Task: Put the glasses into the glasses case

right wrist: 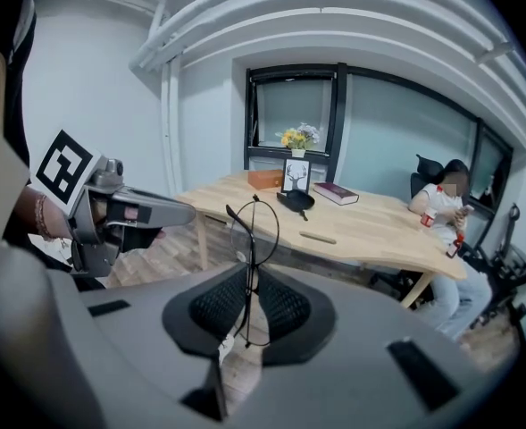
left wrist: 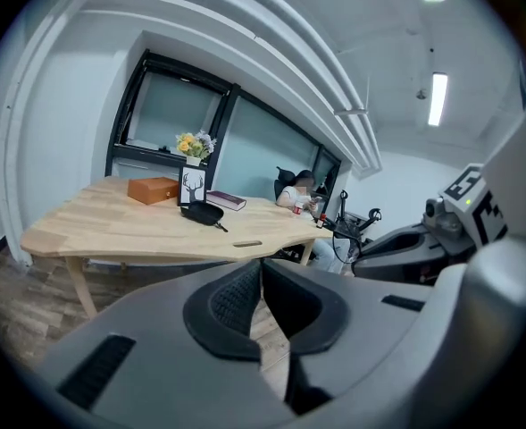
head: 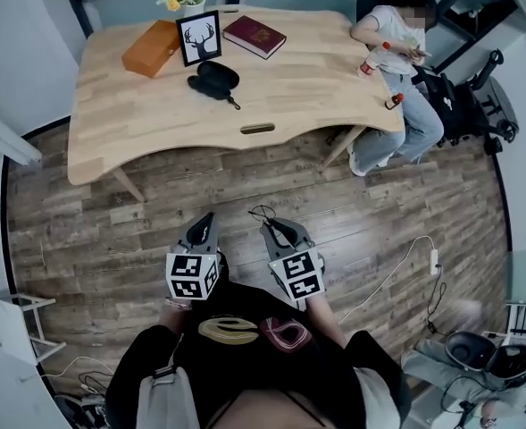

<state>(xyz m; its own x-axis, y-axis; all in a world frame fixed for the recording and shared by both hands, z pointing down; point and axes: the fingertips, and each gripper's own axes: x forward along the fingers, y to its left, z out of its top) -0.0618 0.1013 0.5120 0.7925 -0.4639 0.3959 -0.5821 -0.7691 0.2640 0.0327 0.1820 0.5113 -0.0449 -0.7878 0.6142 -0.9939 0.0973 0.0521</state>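
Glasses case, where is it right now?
In the head view the glasses case lies on the wooden table, directly in front of the deer picture frame, right of the orange box.

I can read nothing: the cover mark on the red book (head: 254,36) is too small; cubes on my left gripper (head: 207,219) and right gripper (head: 272,229) bear only square patterns.

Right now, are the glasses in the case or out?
Out. The right gripper pinches the glasses, well short of the glasses case on the table.
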